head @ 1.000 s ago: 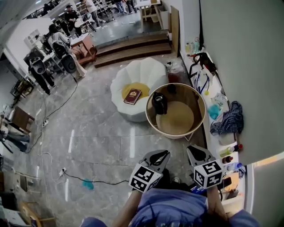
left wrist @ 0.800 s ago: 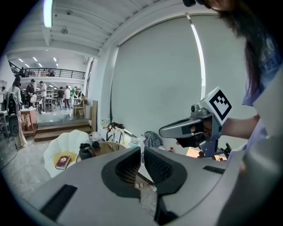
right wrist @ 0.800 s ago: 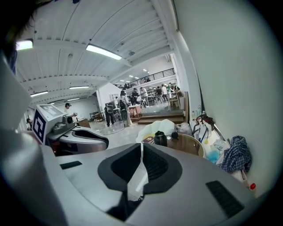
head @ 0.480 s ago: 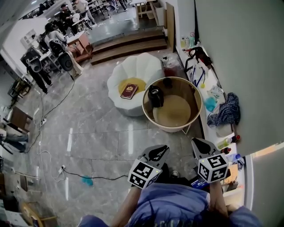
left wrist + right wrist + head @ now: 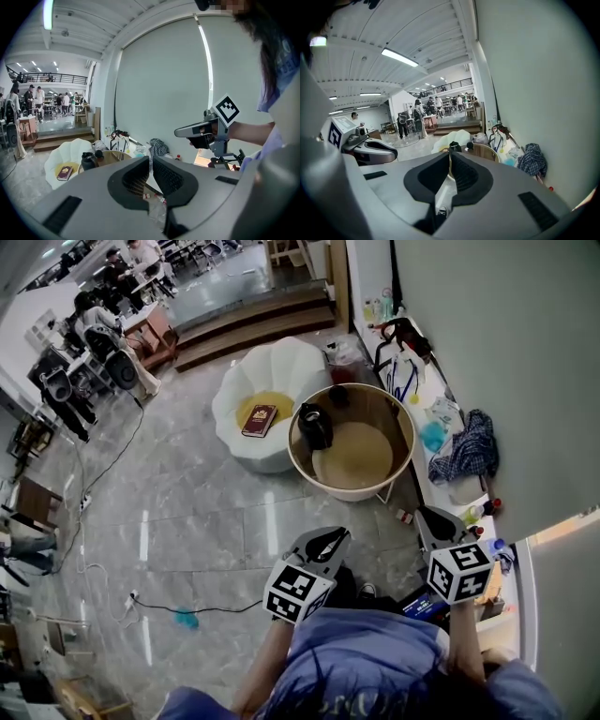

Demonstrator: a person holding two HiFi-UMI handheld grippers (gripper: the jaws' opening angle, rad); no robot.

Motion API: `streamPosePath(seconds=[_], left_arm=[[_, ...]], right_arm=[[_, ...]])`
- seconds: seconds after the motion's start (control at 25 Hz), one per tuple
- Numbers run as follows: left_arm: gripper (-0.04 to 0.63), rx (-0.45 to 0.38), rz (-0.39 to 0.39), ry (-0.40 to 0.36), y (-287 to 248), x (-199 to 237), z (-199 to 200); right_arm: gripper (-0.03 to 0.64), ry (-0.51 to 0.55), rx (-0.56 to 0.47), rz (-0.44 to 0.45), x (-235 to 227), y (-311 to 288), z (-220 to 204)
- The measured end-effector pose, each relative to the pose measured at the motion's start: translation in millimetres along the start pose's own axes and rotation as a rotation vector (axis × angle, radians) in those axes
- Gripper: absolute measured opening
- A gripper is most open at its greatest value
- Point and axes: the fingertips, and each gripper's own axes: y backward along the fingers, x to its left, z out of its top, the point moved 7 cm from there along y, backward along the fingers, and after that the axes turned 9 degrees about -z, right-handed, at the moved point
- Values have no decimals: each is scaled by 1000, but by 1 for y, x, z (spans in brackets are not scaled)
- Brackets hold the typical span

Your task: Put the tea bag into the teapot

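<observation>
1. Grey polished floor (image 5: 206, 521) stretches across a big open hall, with people at desks far off by low steps.
2. Against the pale wall stands a round wooden table (image 5: 361, 457) with a raised rim.
3. A black teapot (image 5: 315, 426) sits upright on this table near its left edge, and a small dark round object (image 5: 338, 396) lies just beyond it.
4. Touching the table's left side is a white petal-shaped chair (image 5: 281, 371), with a dark red book (image 5: 259, 420) lying on its yellow seat.
5. On the white ledge along the wall lies a checked cloth (image 5: 466, 448), among bottles and clutter.
6. The left gripper (image 5: 333, 536) is held low in front of the person, well apart from the table; its jaws are pressed together with nothing between them.
7. The right gripper (image 5: 427, 517) hangs beside it, closer to the ledge, jaws likewise closed on nothing.
8. I cannot pick out the tea bag in any view.
</observation>
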Motion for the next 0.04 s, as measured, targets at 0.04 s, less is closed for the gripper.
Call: streamPosePath(seconds=[0.04], left_arm=[[20,-1,0,-2,0,1,1]], right_arm=[[29,-4,-4,-8,-3,0,1]])
